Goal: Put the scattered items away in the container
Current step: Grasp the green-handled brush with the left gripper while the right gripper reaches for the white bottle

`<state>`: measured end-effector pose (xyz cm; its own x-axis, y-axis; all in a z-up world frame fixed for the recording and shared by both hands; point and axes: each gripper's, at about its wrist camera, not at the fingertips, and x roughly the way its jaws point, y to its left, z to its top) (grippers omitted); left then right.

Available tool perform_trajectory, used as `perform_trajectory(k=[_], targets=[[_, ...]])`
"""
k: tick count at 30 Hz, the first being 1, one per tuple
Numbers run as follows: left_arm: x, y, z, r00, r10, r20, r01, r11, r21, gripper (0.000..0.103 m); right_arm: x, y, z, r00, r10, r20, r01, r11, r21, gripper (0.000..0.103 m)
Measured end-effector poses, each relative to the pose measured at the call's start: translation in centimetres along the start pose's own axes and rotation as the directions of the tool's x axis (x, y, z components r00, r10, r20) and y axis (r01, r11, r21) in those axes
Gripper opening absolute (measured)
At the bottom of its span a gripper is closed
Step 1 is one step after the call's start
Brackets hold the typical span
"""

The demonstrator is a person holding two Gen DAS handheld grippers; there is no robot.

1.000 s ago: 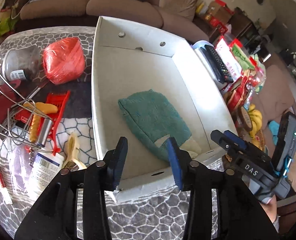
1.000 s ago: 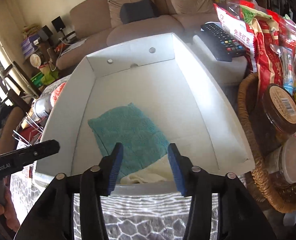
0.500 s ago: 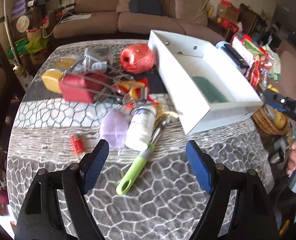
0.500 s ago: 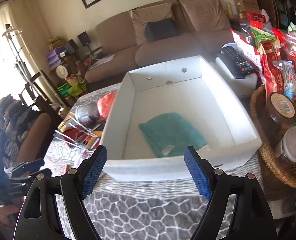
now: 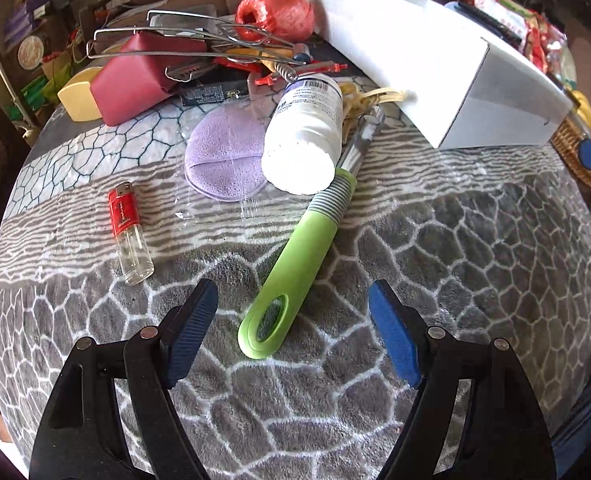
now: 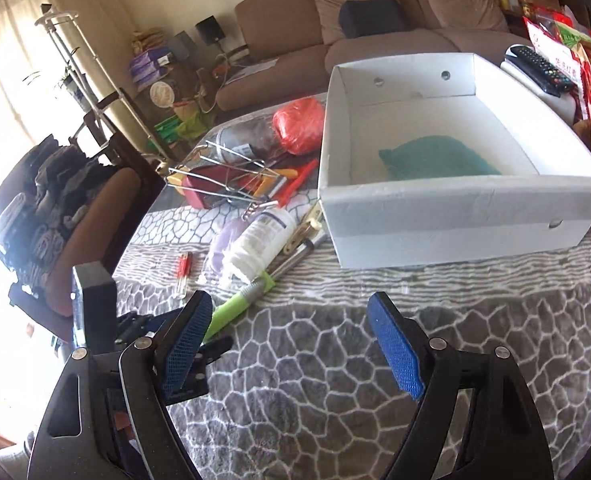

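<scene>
Scattered items crowd the desk's far side as my left claw (image 5: 293, 330) hangs over the near edge, its jaws just opened wide, nothing between them. A green-handled tool (image 5: 295, 252) lies just ahead, its shaft under a white bottle (image 5: 305, 136); a red lighter (image 5: 129, 232) sits apart toward the left edge.

From the right wrist, my right claw (image 6: 293, 346) too has just spread, empty. White box (image 6: 455, 216) at the far right holds only a teal cloth (image 6: 435, 158). I judge the tool's handle the next pick.
</scene>
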<state>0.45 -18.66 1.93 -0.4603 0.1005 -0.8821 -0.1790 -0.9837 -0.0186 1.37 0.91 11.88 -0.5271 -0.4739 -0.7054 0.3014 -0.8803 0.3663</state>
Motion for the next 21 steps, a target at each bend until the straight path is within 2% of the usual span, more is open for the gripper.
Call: perform_trajectory(k=[1, 2, 3, 9, 13, 16, 19, 21], targets=[[0.4, -0.1, 0.0, 1.000, -0.015, -0.003, 0.015, 1.000, 0.004, 0.054, 0.3, 0.1, -0.3, 1.000, -0.002, -0.010, 0.002, 1.000, -0.001, 0.083], [0.6, -0.2, 0.0, 1.000, -0.012, -0.001, 0.012, 1.000, 0.006, 0.045, 0.6, 0.2, -0.5, 1.000, -0.006, -0.017, 0.006, 1.000, -0.004, 0.083], [0.4, -0.2, 0.0, 1.000, -0.002, 0.021, 0.001, 1.000, 0.012, 0.028, 0.9, 0.2, -0.6, 1.000, -0.010, -0.022, 0.010, 1.000, -0.006, 0.083], [-0.8, 0.6, -0.8, 0.992, -0.128, -0.001, 0.128, 0.992, -0.019, 0.022, 2.8, 0.4, -0.1, 0.998, 0.035, -0.047, -0.032, 0.997, 0.063, 0.083], [-2.2, 1.6, -2.2, 0.978, -0.207, -0.036, 0.204, 0.976, -0.075, 0.018, 4.9, 1.8, 0.5, 0.996, 0.065, -0.059, -0.060, 0.994, 0.094, 0.083], [-3.7, 2.0, -3.7, 0.971, -0.232, -0.059, 0.228, 0.971, -0.070, 0.017, 7.0, 3.0, 1.0, 0.994, 0.073, -0.077, -0.065, 0.992, 0.107, 0.083], [-4.5, 2.5, -5.0, 0.966, -0.248, -0.065, 0.243, 0.967, -0.079, 0.016, 9.6, 3.8, 1.7, 0.994, 0.049, -0.095, -0.036, 0.990, 0.134, 0.083], [-4.5, 2.7, -5.6, 0.970, -0.237, -0.057, 0.232, 0.969, -0.085, 0.017, 11.5, 4.2, 2.5, 0.995, -0.012, -0.101, 0.025, 0.991, 0.132, 0.083]])
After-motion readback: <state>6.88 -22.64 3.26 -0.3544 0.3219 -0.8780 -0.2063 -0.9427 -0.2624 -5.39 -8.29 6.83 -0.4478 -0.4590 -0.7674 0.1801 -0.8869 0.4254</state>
